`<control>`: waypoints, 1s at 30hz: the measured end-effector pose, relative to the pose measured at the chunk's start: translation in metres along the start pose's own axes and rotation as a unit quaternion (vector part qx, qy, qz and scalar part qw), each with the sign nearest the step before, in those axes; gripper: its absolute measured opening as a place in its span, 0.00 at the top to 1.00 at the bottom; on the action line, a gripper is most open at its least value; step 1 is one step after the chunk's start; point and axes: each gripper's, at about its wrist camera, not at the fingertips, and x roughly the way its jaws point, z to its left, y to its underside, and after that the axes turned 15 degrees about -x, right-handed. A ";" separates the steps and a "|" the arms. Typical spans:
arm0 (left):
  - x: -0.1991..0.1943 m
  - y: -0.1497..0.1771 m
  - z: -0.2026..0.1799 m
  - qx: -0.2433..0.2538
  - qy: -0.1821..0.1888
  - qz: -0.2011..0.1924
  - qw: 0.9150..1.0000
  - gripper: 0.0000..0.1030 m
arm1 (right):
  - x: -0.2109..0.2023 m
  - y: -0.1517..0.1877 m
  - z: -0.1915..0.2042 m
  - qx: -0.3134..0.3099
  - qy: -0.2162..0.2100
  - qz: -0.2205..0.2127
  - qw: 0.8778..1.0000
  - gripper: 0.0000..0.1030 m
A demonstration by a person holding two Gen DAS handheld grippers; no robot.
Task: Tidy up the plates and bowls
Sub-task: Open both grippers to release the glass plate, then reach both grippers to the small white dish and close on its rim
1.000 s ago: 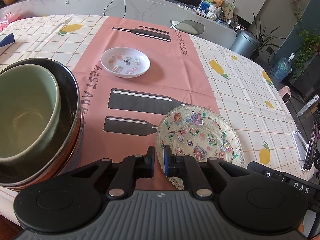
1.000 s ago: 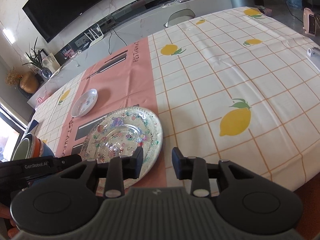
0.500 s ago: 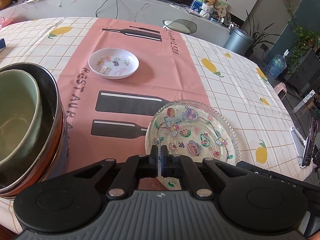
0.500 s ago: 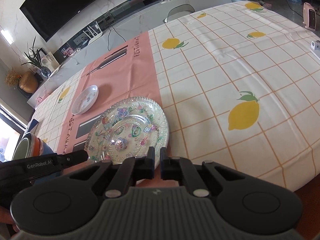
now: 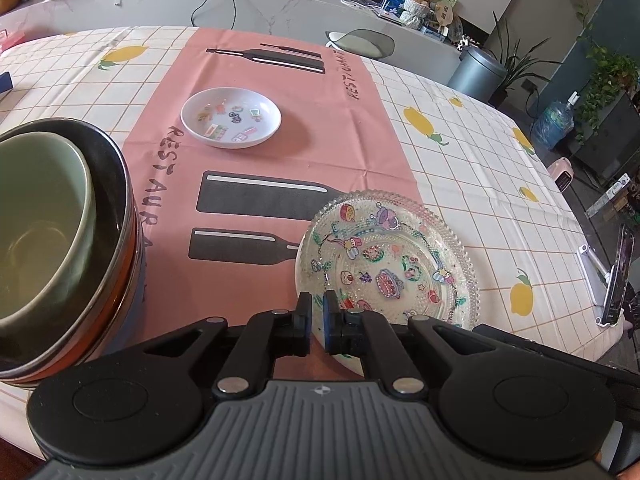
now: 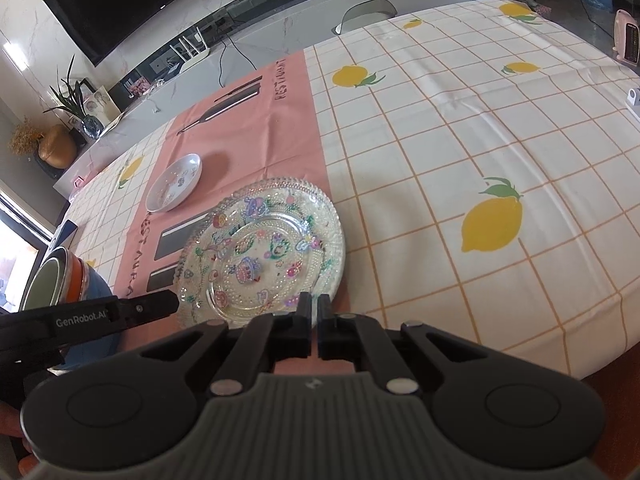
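Lemon-print tablecloth (image 6: 480, 128): both grippers, left (image 5: 316, 312) and right (image 6: 314, 312), have just clamped the glass plate's (image 5: 400, 240) near rim, ready for lifting.

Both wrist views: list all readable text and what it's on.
"RESTAUR…", cut off by the bowl stack: pink runner, near left edge.
"RESTAURANT", partly blurred: same runner, far right edge.
"GenRobot.AI": side of the left gripper, seen in the right wrist view.
Stickers on the white dish and glass plate: too small to read.
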 end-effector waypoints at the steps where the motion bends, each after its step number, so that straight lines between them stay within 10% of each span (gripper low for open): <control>1: -0.002 0.000 0.000 0.002 0.004 -0.005 1.000 0.95 | -0.001 0.000 -0.001 0.004 0.000 -0.001 1.000 0.96; 16: -0.022 -0.049 -0.014 -0.050 -0.003 -0.118 0.992 0.33 | 0.003 -0.050 0.028 -0.042 -0.015 -0.045 0.998 0.65; 30: 0.012 -0.117 0.011 -0.169 -0.095 -0.110 0.975 0.30 | 0.064 -0.120 0.051 -0.047 -0.039 -0.052 0.997 0.61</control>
